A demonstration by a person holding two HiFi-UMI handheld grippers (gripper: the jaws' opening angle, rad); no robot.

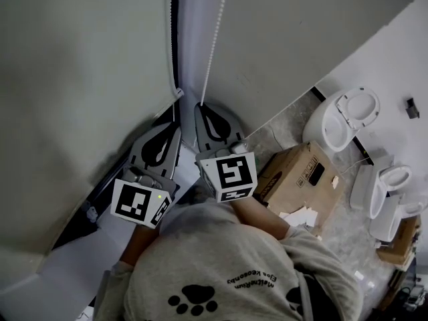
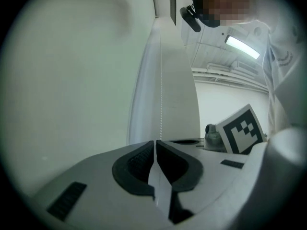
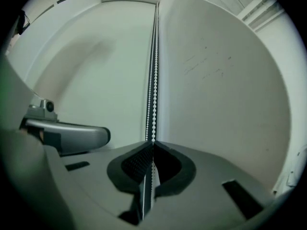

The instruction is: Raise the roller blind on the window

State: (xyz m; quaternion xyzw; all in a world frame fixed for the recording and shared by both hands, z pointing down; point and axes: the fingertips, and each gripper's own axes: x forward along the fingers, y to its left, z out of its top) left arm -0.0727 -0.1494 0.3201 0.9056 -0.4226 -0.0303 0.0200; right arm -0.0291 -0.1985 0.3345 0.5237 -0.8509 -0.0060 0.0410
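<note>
Pinching bead chain [image 3: 153, 80] — right gripper [image 3: 152, 145].

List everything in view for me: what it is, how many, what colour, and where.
bead chain: one, white, hanging beside the blind and running into both tools
roller blind: one, pale, narrow strip between the grey walls
cardboard box: one, brown, on the floor at right
toilet bowls: at least two, white, on the floor beyond the box
sweatshirt: one, grey with a black paw print, on the person
left tool: one, grey, shut where the chain meets its tips
right tool: one, grey, shut on the chain
</note>
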